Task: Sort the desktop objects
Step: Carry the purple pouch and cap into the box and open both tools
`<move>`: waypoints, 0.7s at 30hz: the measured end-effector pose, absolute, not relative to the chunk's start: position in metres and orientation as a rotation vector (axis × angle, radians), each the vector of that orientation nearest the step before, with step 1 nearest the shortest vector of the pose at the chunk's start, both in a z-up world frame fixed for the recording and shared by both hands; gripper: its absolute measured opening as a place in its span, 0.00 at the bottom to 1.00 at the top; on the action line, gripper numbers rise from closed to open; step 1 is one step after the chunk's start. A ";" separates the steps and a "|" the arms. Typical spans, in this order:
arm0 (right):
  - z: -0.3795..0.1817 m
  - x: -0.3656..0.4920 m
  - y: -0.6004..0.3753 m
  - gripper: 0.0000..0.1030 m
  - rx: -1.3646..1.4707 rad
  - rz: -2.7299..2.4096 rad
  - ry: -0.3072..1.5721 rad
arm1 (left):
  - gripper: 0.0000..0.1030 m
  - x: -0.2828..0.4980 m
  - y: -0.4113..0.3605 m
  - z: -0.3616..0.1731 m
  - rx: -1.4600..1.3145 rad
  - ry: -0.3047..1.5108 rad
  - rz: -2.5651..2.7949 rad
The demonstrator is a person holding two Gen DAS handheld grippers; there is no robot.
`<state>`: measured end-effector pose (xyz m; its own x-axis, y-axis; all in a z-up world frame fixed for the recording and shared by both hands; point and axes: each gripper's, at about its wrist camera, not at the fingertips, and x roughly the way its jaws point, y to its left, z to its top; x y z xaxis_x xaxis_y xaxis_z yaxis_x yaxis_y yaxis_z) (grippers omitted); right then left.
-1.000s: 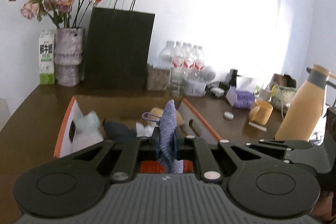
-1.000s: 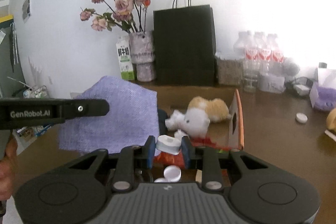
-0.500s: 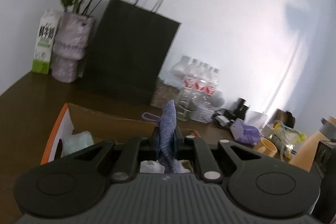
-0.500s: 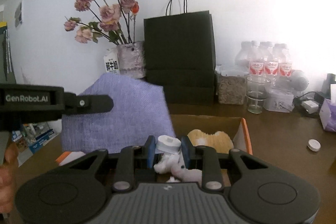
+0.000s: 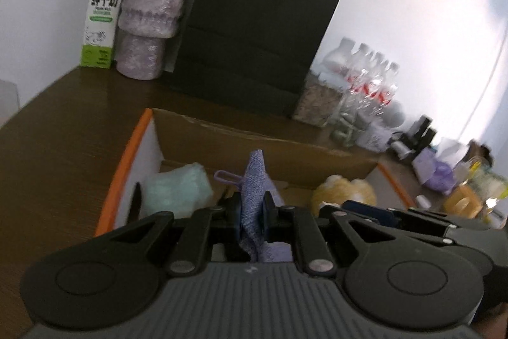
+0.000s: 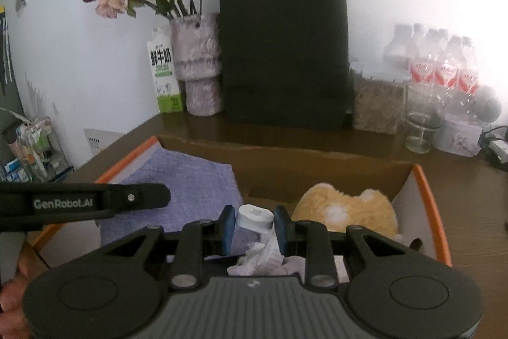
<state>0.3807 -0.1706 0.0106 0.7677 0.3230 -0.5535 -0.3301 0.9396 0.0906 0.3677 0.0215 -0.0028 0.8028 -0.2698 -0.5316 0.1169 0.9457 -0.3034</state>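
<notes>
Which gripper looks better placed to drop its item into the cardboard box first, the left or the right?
Probably the left. The left gripper holds the purple cloth, which already hangs inside the cardboard box. The right gripper, pinching the white cap, is over the box too.

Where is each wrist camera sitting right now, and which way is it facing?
Left wrist: behind the left tool, shut on the purple cloth, aimed down into the cardboard box; the other tool shows at right.
Right wrist: behind the right tool, shut on a white cap, facing the same box; the left tool's arm and a hand show at left.
Shared: box, black bag, plush toy.
</notes>
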 end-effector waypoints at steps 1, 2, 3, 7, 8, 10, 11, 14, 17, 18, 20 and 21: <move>0.009 0.382 -0.170 0.25 -0.013 0.354 0.607 | 0.13 0.367 0.020 -0.004 -0.245 0.608 -0.197; 0.006 0.383 -0.170 0.25 -0.017 0.355 0.615 | 0.13 0.366 0.018 -0.004 -0.227 0.610 -0.187; 0.004 0.384 -0.169 0.25 -0.021 0.356 0.623 | 0.14 0.366 0.017 -0.005 -0.214 0.610 -0.182; 0.002 0.381 -0.167 0.34 -0.039 0.372 0.639 | 0.46 0.365 0.012 -0.005 -0.168 0.603 -0.149; 0.002 0.380 -0.166 0.39 -0.042 0.372 0.636 | 0.59 0.364 0.011 -0.004 -0.156 0.596 -0.138; 0.003 0.377 -0.165 0.64 -0.051 0.374 0.630 | 0.66 0.361 0.009 -0.002 -0.135 0.574 -0.120; 0.004 0.376 -0.165 0.68 -0.053 0.375 0.626 | 0.70 0.360 0.009 -0.001 -0.131 0.562 -0.117; 0.009 0.372 -0.164 0.78 -0.062 0.368 0.610 | 0.97 0.354 0.009 0.005 -0.122 0.527 -0.102; 0.013 0.369 -0.163 0.92 -0.072 0.351 0.592 | 1.00 0.345 0.007 0.012 -0.084 0.465 -0.048; 0.015 0.368 -0.163 0.96 -0.076 0.345 0.587 | 1.00 0.342 0.006 0.014 -0.079 0.452 -0.037; 0.018 0.366 -0.163 1.00 -0.083 0.331 0.579 | 1.00 0.339 0.006 0.016 -0.081 0.437 -0.027; 0.020 0.365 -0.163 1.00 -0.086 0.324 0.575 | 1.00 0.339 0.006 0.017 -0.083 0.435 -0.028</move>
<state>0.3651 -0.1628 0.0198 0.7902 0.2767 -0.5468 -0.3245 0.9458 0.0097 0.3386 0.0058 0.0169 0.9064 -0.0446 -0.4200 0.0091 0.9962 -0.0862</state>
